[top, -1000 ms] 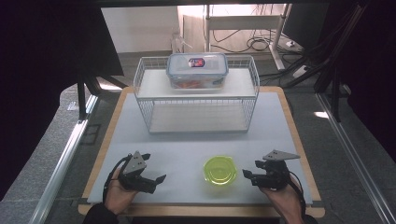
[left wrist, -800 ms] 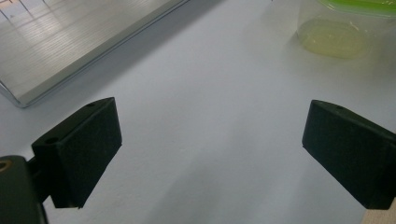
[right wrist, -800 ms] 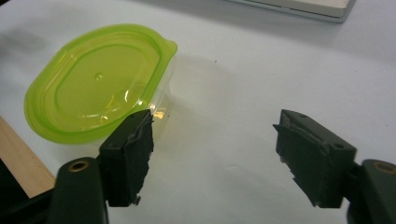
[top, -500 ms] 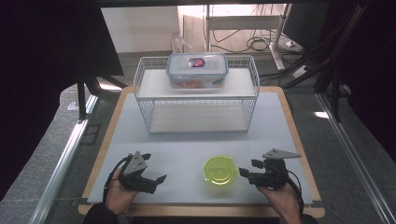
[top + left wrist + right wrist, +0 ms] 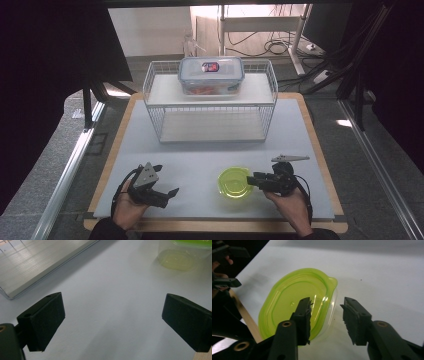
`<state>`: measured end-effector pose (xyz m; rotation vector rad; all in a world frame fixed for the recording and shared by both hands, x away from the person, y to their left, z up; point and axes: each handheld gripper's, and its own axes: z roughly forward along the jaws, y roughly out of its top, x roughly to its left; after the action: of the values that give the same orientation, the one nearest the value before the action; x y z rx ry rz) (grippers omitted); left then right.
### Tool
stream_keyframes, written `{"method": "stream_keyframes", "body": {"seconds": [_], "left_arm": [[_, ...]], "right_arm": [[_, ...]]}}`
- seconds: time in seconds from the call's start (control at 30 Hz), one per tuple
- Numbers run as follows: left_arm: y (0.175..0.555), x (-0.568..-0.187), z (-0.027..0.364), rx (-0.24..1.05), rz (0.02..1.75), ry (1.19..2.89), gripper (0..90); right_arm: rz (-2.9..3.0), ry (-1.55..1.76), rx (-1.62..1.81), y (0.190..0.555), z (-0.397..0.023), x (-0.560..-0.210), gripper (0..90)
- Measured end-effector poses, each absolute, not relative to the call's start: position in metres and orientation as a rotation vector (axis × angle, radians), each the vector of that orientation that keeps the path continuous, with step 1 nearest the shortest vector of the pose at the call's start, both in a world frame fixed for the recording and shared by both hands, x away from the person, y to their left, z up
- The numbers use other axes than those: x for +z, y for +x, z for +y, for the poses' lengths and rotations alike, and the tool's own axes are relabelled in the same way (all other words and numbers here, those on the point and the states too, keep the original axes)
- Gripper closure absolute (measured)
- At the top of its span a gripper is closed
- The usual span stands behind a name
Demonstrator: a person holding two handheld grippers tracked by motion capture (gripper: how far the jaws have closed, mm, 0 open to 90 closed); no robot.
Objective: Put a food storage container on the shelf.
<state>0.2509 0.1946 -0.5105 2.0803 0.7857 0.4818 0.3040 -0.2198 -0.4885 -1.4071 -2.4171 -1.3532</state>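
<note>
- High view: a small clear tub with a green lid point(image 5: 235, 182) sits on the white surface point(image 5: 200, 155), touching the right hand-held gripper point(image 5: 254, 180).
- Left gripper view: the left hand-held gripper point(image 5: 112, 322) gapes wide, empty.
- Right gripper view: jaws apart, straddling the lid's rim (likely light, thin, flexible, slippery); the pour tab point(image 5: 332, 280) looks the surest hold.
</note>
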Motion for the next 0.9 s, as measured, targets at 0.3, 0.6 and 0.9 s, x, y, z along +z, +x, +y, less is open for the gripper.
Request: {"method": "stream_keyframes", "body": {"seconds": [0.3,0.6,0.9], "left_arm": [[0.251,-0.511,0.195,0.479,0.782,2.083,4.5],[0.251,-0.510,0.195,0.483,0.782,2.080,4.6],[0.250,-0.510,0.195,0.488,0.783,2.070,4.6]], "right_arm": [[-2.243,-1.418,-1.326,0.315,-0.223,-0.496,76.5],[-2.127,-1.367,-1.335,0.317,-0.224,-0.496,82.5],[-2.097,-1.345,-1.385,0.319,-0.222,-0.485,82.8]]}}
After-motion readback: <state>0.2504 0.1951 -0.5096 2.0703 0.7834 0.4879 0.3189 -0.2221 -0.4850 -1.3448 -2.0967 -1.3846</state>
